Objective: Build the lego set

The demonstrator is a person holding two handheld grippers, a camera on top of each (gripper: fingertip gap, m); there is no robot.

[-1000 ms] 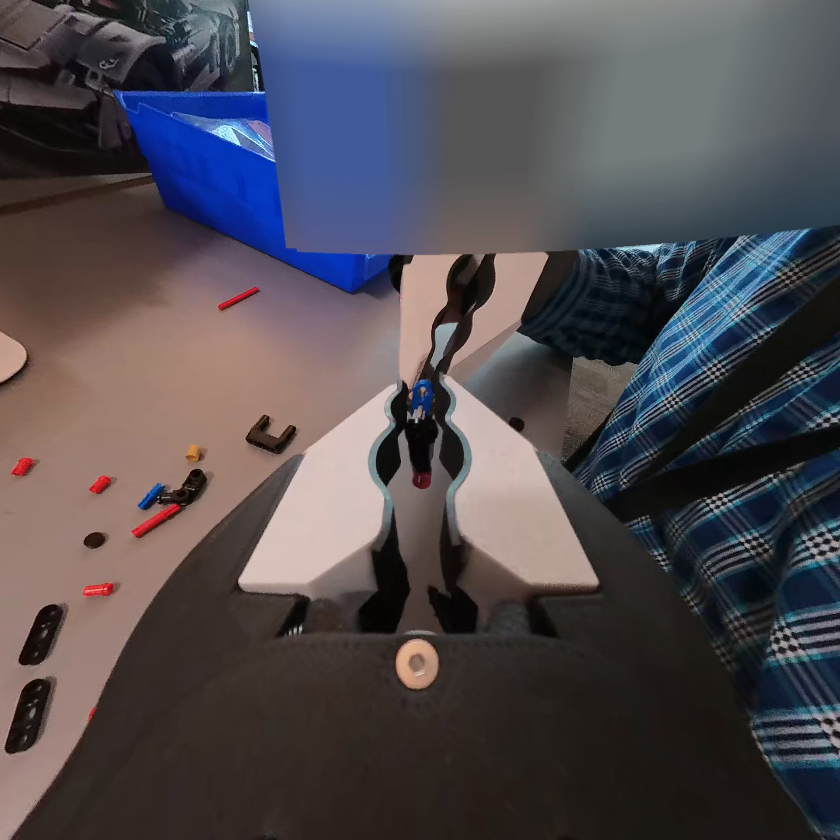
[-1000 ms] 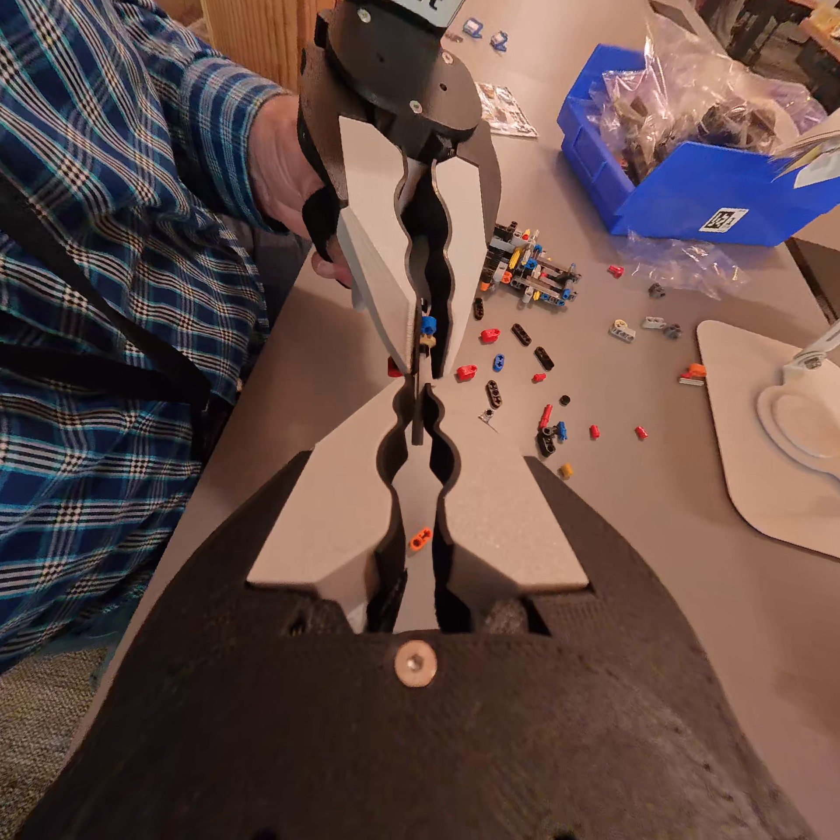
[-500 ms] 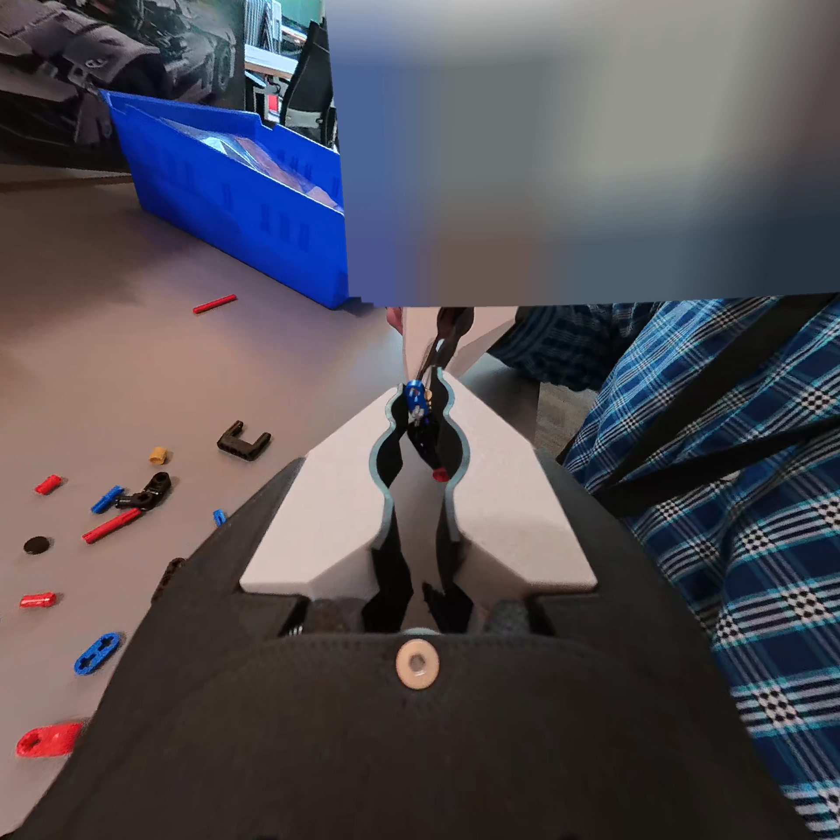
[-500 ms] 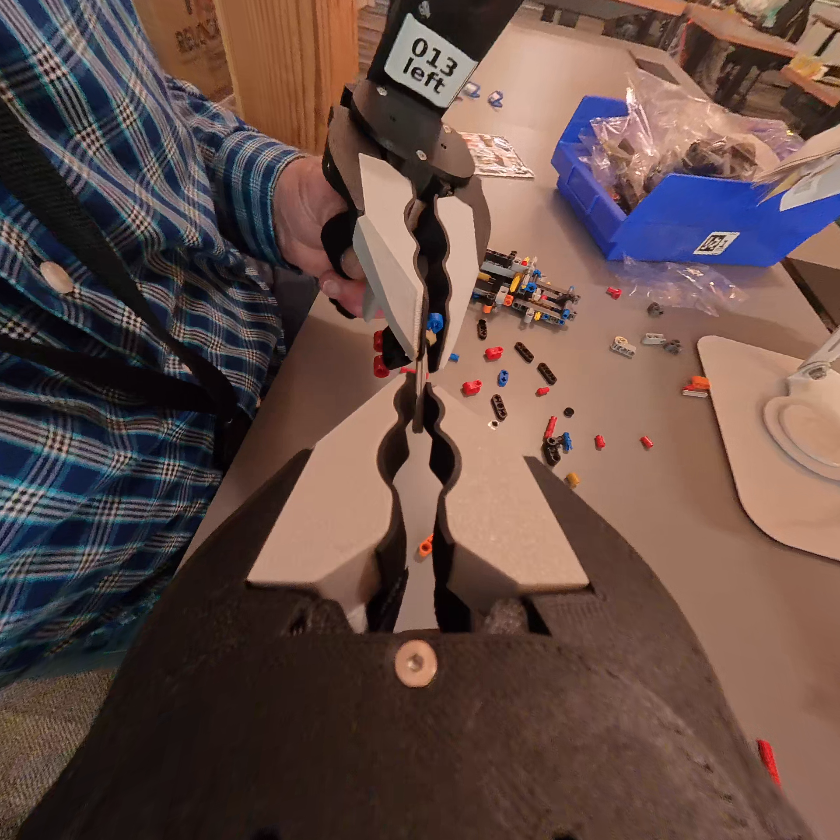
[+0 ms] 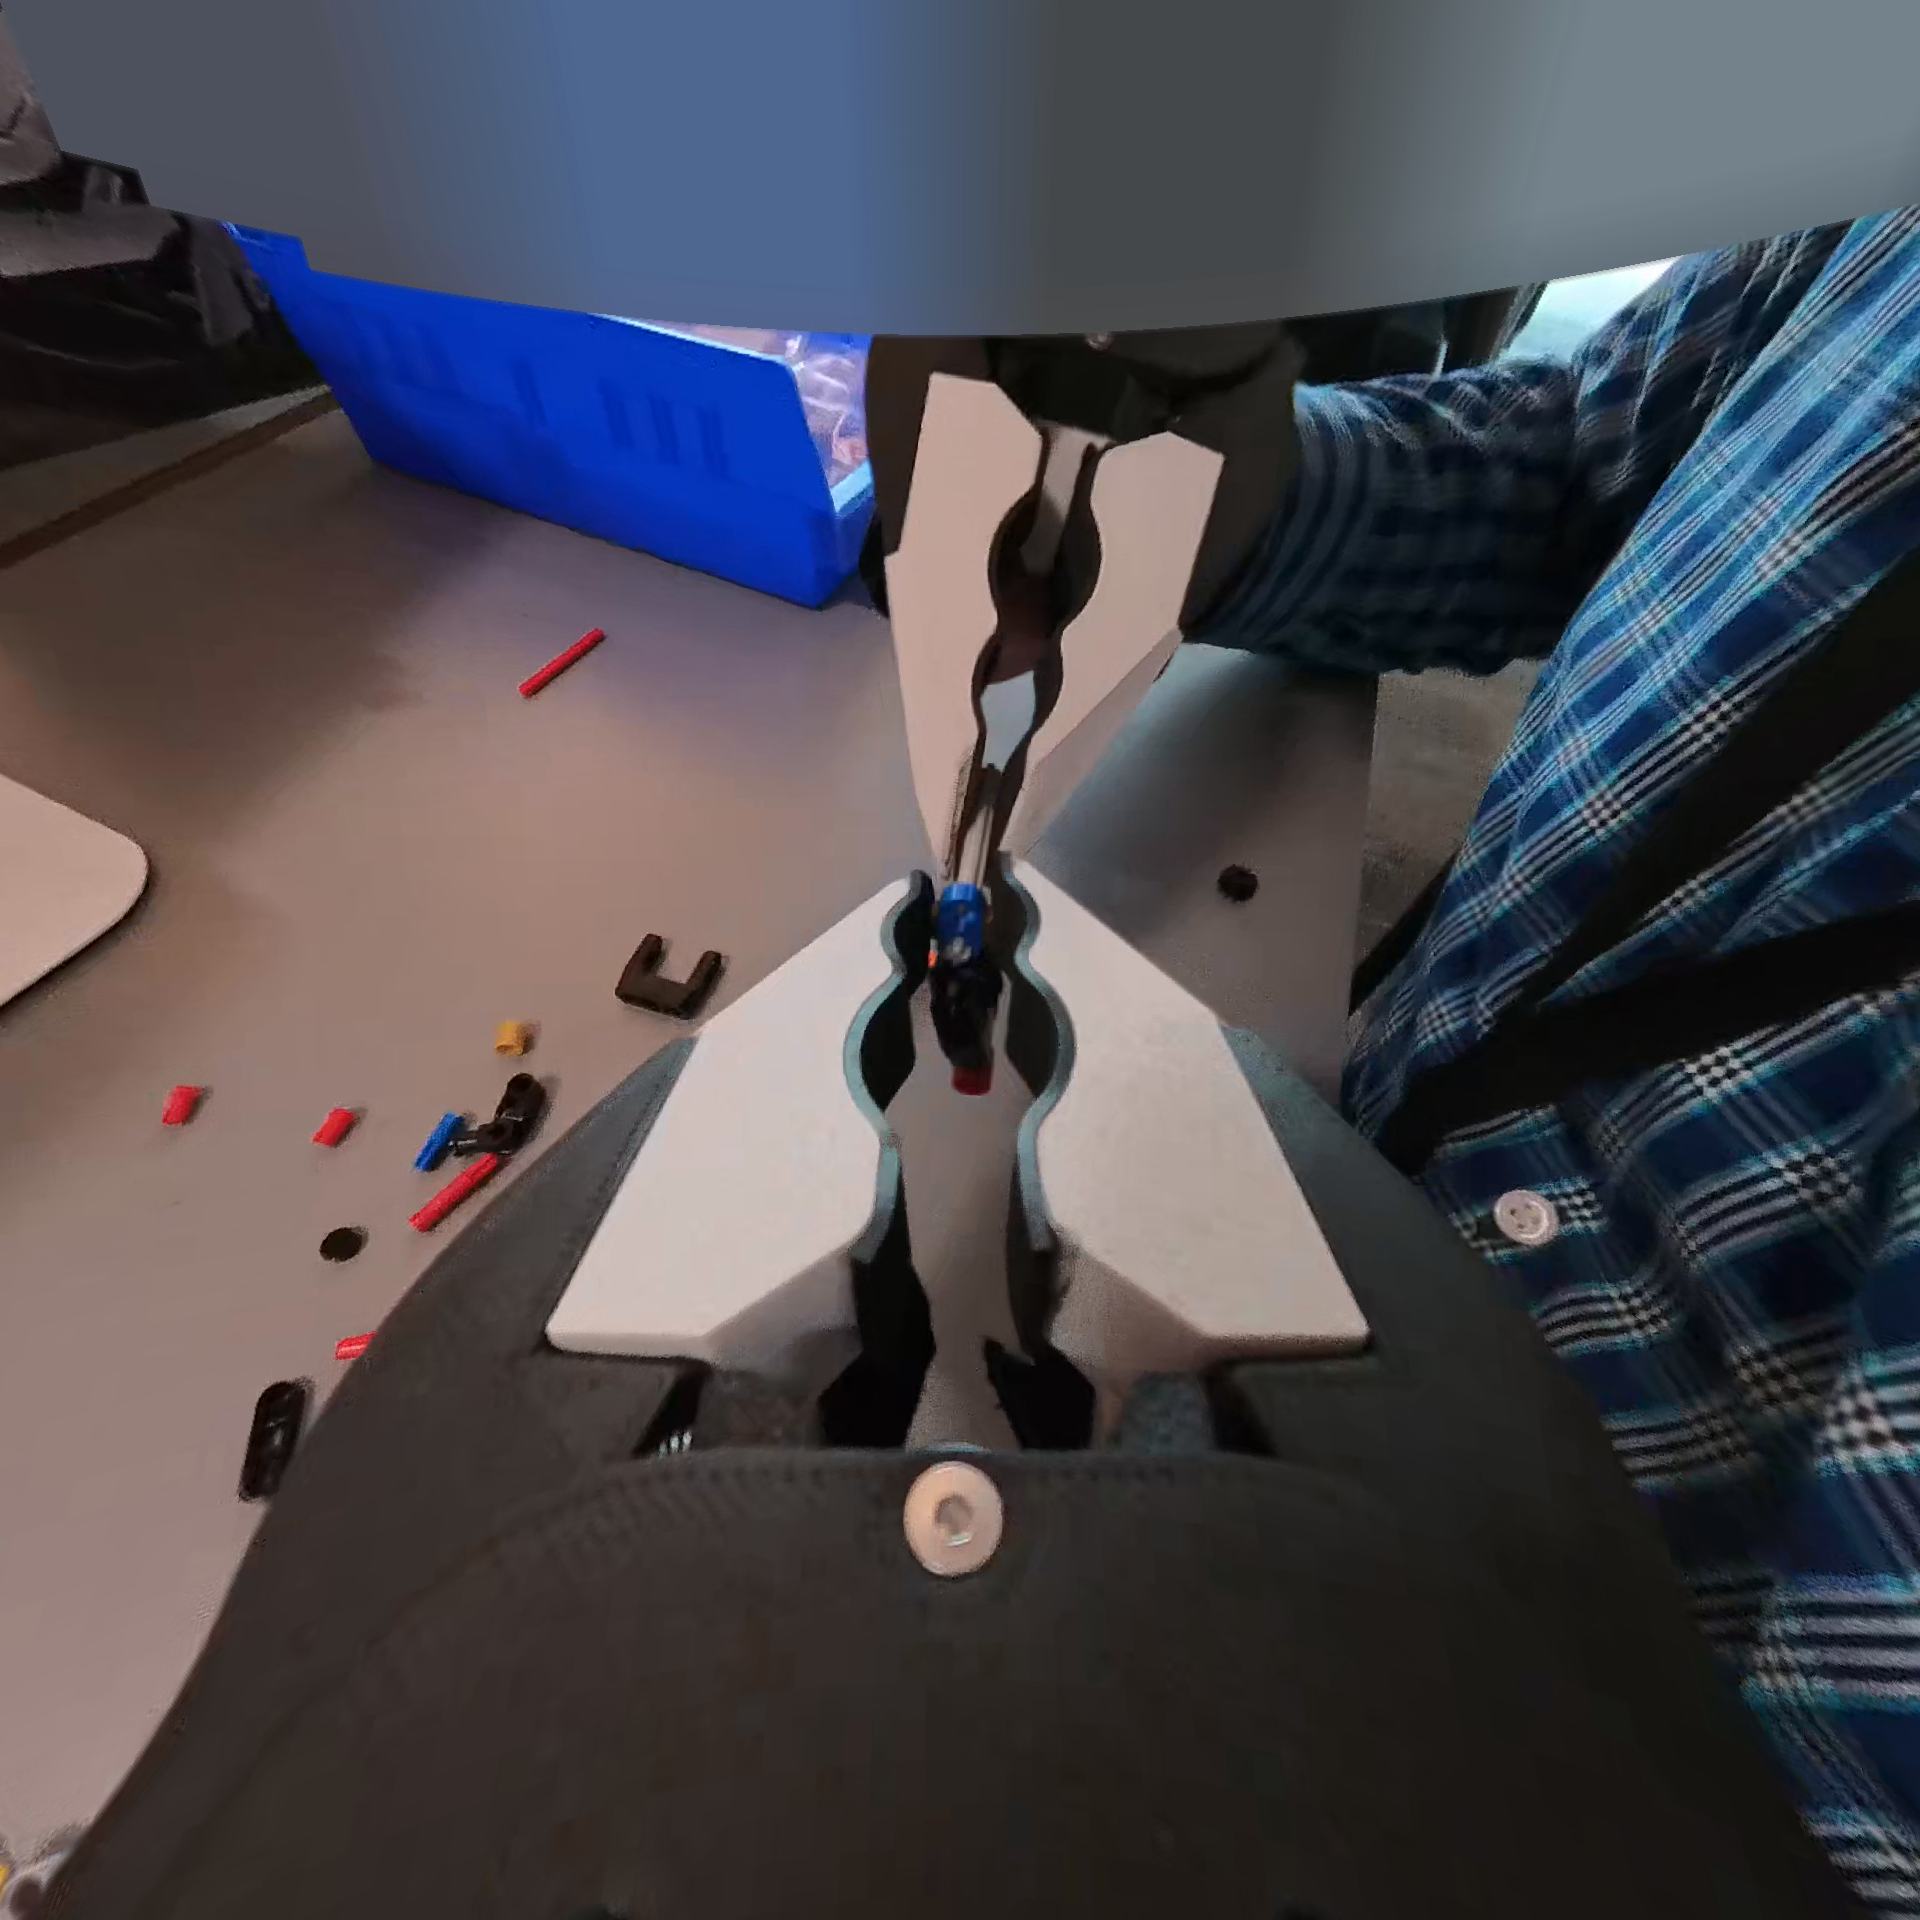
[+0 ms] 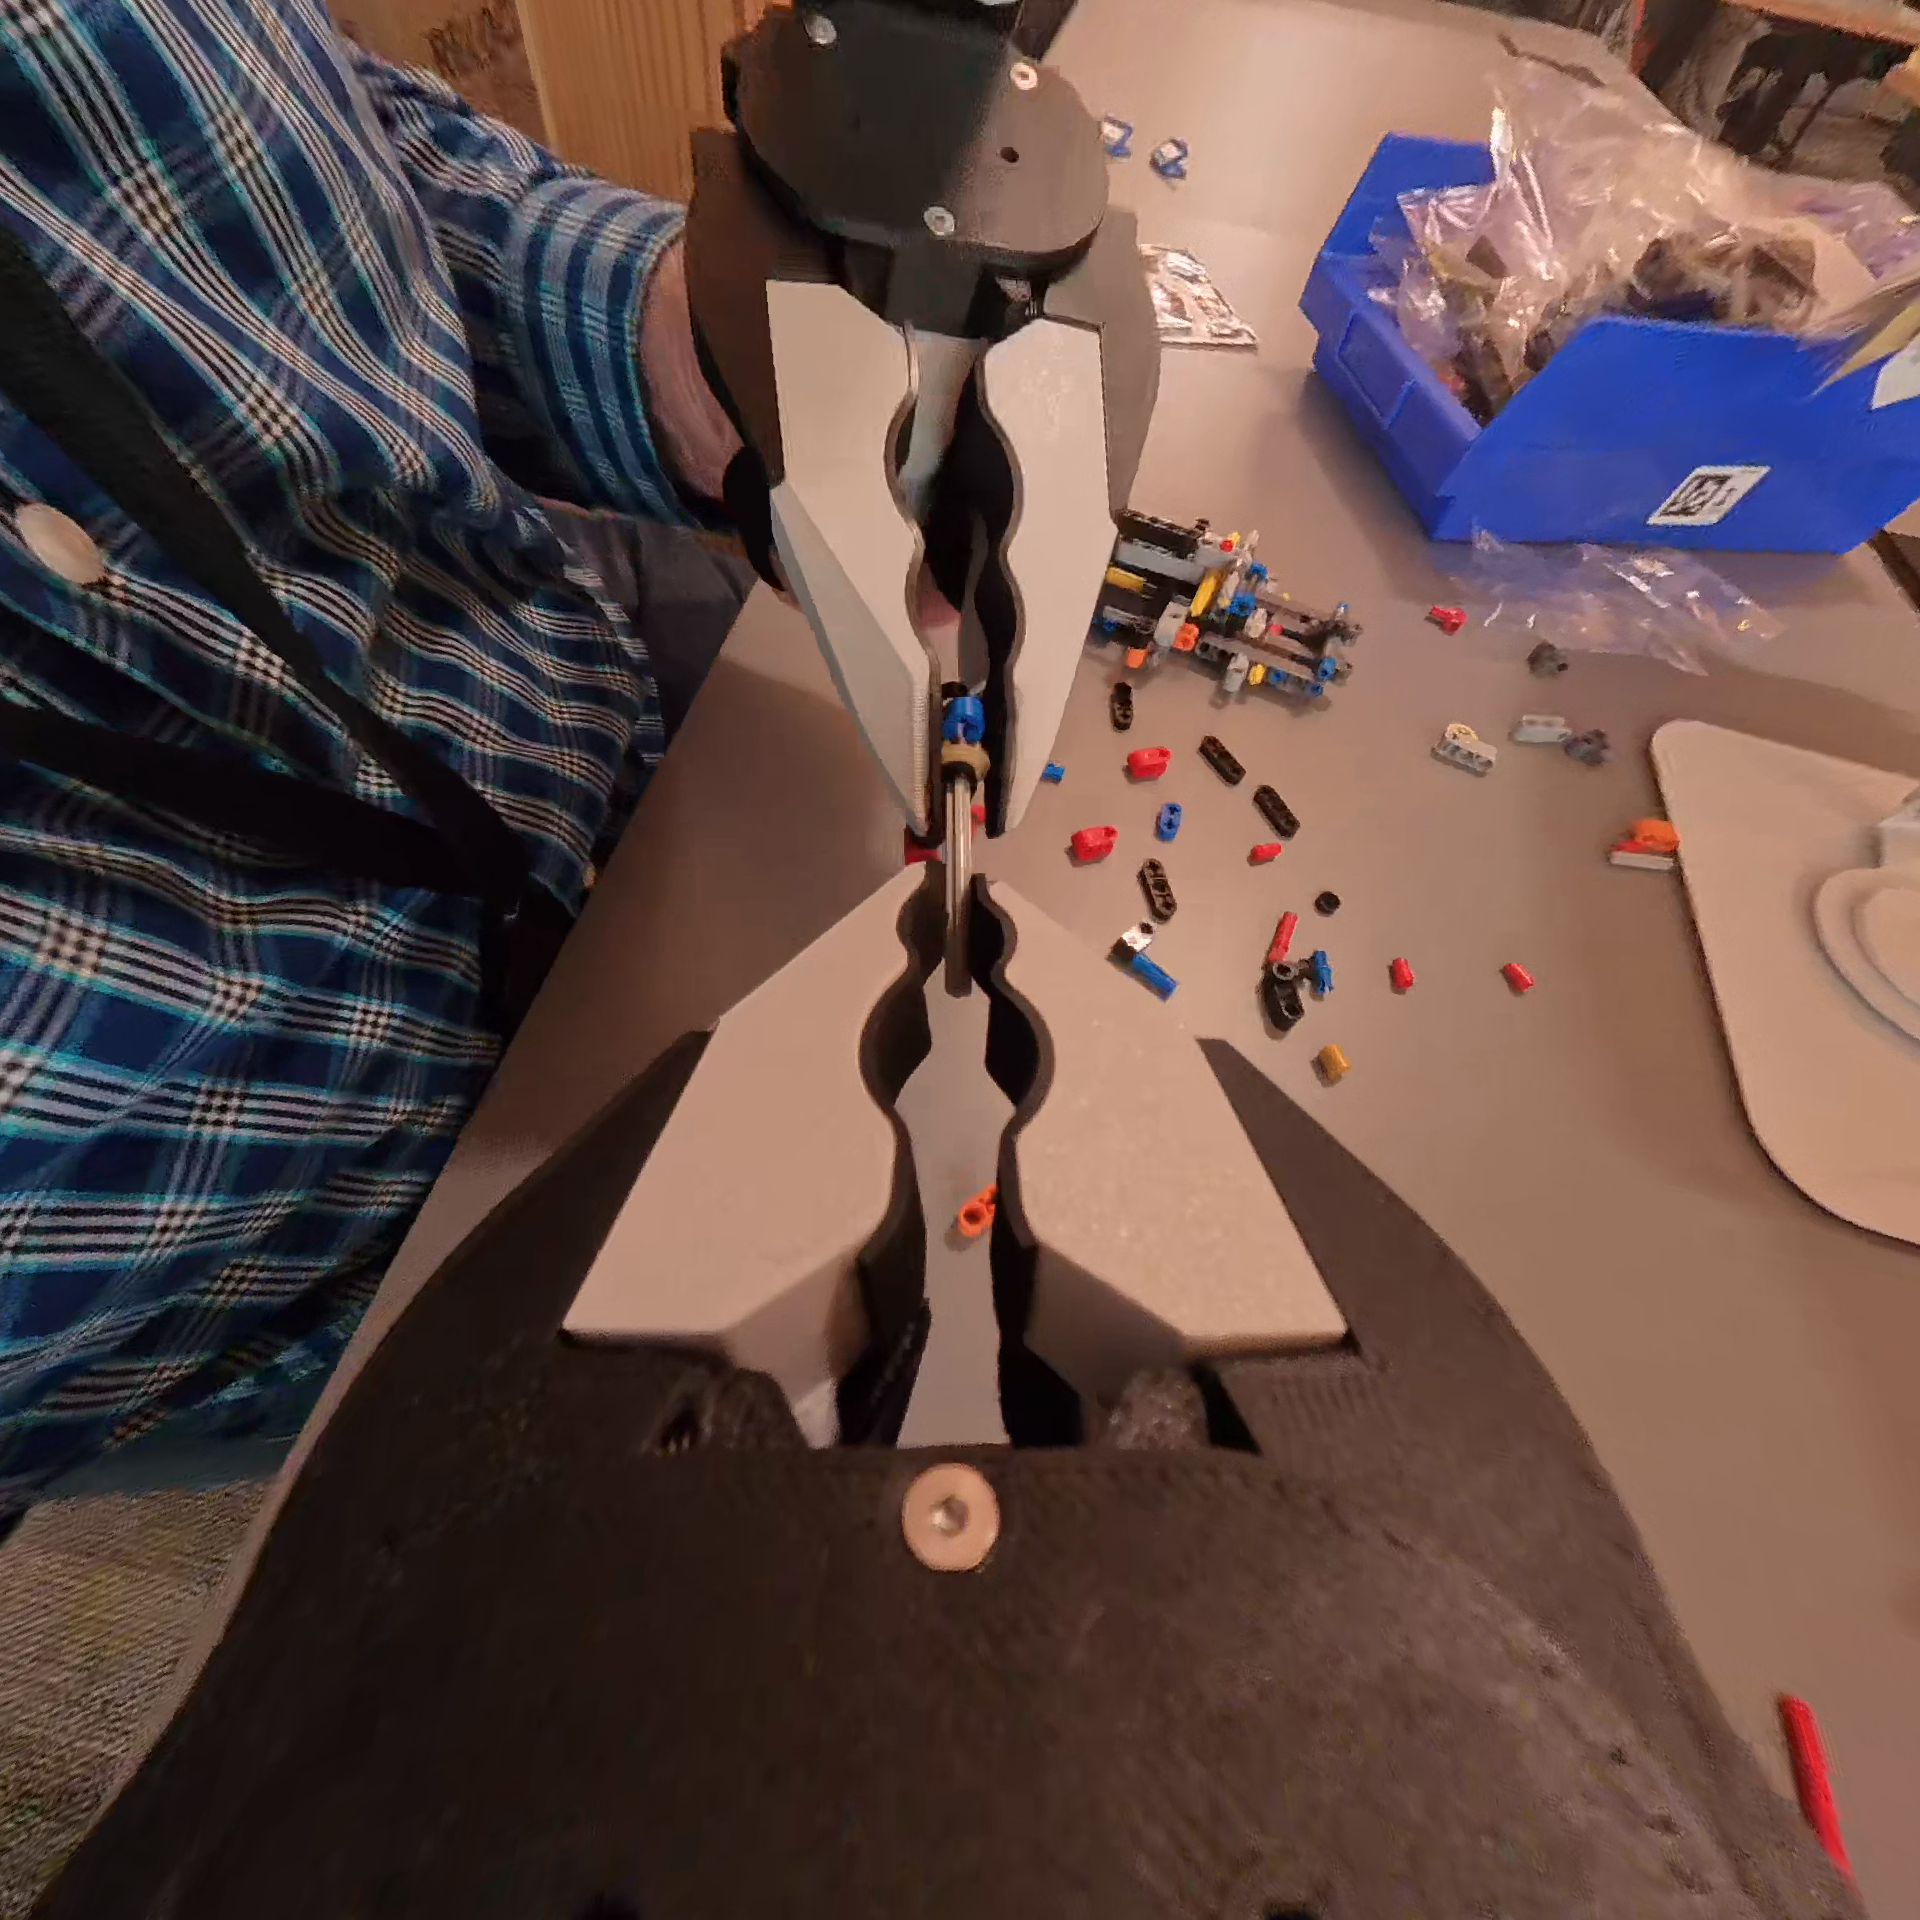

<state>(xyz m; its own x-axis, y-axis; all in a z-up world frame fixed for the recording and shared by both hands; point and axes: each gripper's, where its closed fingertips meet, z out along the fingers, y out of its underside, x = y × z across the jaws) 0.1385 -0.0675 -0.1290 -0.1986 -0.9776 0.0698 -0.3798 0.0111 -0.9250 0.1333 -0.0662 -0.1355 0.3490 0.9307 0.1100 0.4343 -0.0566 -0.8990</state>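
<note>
My left gripper (image 5: pixel 956 896) is shut on a small lego assembly (image 5: pixel 961 1010) with a blue top, a black body and a red end. My right gripper (image 6: pixel 952 896) is shut on a thin dark grey axle (image 6: pixel 957 862). The two grippers meet tip to tip above the near table edge. In the right wrist view the left gripper (image 6: pixel 961 823) hangs down from above, and the axle's end reaches the blue and tan end of the assembly (image 6: pixel 964 719). In the left wrist view the right gripper (image 5: pixel 977 844) comes down from above.
A blue bin (image 6: pixel 1621 457) with bagged parts stands at the back. A partly built chassis (image 6: pixel 1216 623) lies beyond the grippers among several loose red, black and blue pieces (image 6: pixel 1153 758). A white mat (image 6: pixel 1787 935) lies to the right. A person's plaid sleeve (image 6: pixel 312 520) is close on the left. The grippers are tip to tip, or close to it.
Both grippers keep their hold and stay tip to tip. The pair has shifted a little over the table, and the left gripper now stands more upright in the right wrist view.
</note>
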